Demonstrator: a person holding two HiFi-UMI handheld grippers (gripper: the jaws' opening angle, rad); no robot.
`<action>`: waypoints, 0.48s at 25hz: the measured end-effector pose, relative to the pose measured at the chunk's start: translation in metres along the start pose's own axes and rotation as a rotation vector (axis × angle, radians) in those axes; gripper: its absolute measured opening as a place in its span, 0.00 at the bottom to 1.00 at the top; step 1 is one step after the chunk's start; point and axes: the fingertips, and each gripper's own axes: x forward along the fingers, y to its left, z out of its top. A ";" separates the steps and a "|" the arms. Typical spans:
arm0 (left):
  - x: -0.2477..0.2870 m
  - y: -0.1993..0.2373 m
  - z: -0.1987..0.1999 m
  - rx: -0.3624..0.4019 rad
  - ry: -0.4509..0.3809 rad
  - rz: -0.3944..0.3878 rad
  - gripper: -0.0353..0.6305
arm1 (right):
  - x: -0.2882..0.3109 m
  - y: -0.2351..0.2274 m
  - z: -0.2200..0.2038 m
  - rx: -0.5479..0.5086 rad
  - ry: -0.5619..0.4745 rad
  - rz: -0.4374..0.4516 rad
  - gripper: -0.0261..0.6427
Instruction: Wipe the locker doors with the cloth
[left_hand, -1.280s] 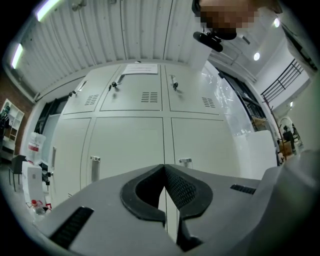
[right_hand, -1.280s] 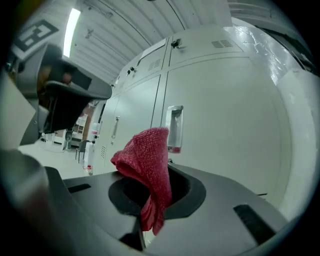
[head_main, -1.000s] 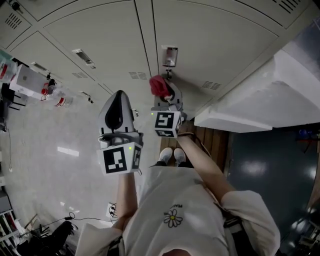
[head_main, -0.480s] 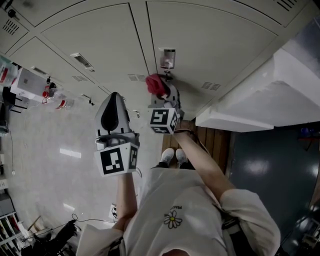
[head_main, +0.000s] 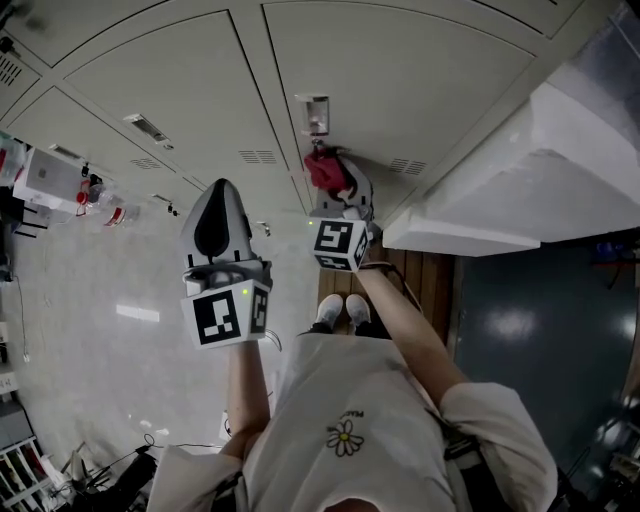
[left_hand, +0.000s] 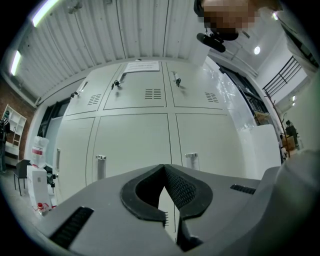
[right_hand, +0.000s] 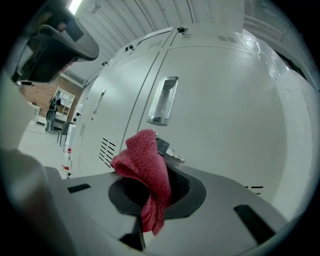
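A red cloth sticks out of my right gripper, whose jaws are shut on it. In the head view the cloth is close to a pale grey locker door, just below its metal handle and beside a key in the lock. Whether the cloth touches the door I cannot tell. My left gripper hangs lower left of it, back from the lockers. Its jaws are shut with nothing between them.
The locker bank has several doors with handles and vent slots. A white block juts out on the right beside a wooden strip. Clutter and red-white items sit on the floor at the far left. The person's shoes stand below the grippers.
My right gripper with the cloth has shifted slightly down and right along the locker door. The left gripper has drifted a little left; the view has tilted a bit.
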 end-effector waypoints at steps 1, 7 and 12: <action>0.001 -0.002 0.000 0.003 -0.001 -0.007 0.08 | -0.002 -0.005 -0.002 -0.002 0.002 -0.008 0.08; 0.009 -0.021 0.003 0.001 -0.013 -0.052 0.08 | -0.017 -0.044 -0.014 -0.007 0.019 -0.081 0.08; 0.015 -0.039 0.006 -0.007 -0.027 -0.090 0.08 | -0.032 -0.081 -0.027 -0.009 0.042 -0.158 0.08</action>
